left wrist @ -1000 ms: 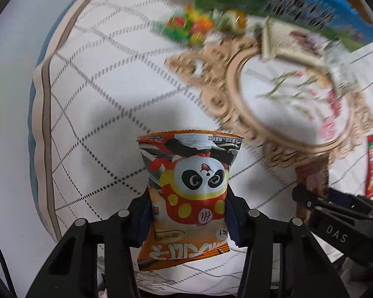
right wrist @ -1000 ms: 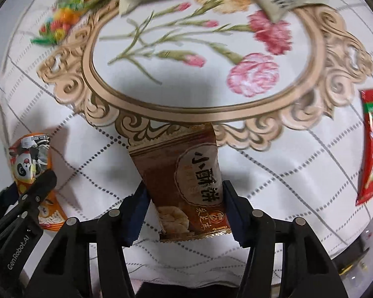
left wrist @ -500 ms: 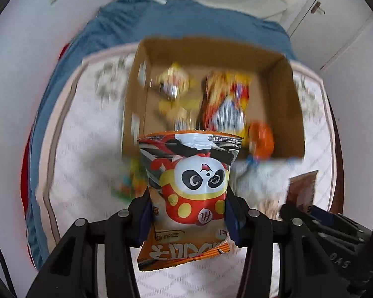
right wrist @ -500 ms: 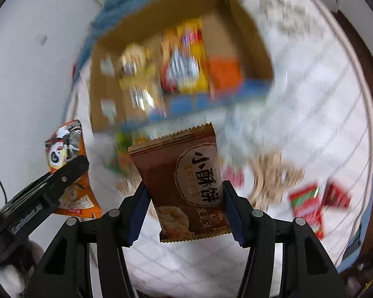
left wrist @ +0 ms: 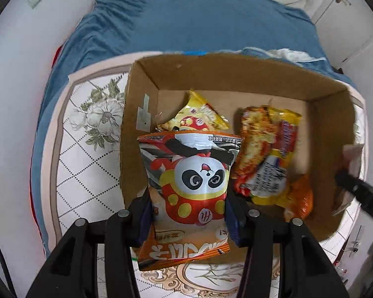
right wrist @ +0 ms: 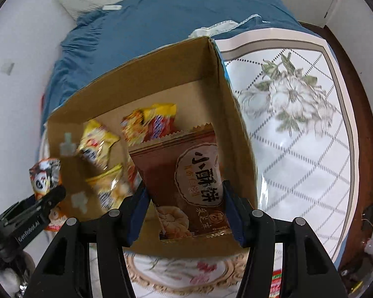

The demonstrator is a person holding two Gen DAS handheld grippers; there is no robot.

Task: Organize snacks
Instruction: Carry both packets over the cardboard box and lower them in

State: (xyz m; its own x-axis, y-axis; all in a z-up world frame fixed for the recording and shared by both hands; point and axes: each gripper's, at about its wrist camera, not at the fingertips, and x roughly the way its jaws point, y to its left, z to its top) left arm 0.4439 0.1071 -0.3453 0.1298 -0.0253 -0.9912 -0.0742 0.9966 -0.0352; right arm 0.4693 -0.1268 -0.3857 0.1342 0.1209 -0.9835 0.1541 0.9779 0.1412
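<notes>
My left gripper is shut on an orange panda snack bag and holds it above the near left part of an open cardboard box. My right gripper is shut on a brown biscuit packet and holds it above the near right part of the same box. Inside the box lie a yellow snack bag, a yellow-red noodle packet and an orange packet. The left gripper with its panda bag shows at the left of the right wrist view.
The box stands on a round table with a white quilted, flower-printed cloth. A gold-framed floral mat lies in front of the box. A red packet lies on the cloth near the mat. A blue-covered bed is behind.
Both grippers rose from low over the floral mat and moved forward with their packets; they are now over the box, closer to it than half a second ago.
</notes>
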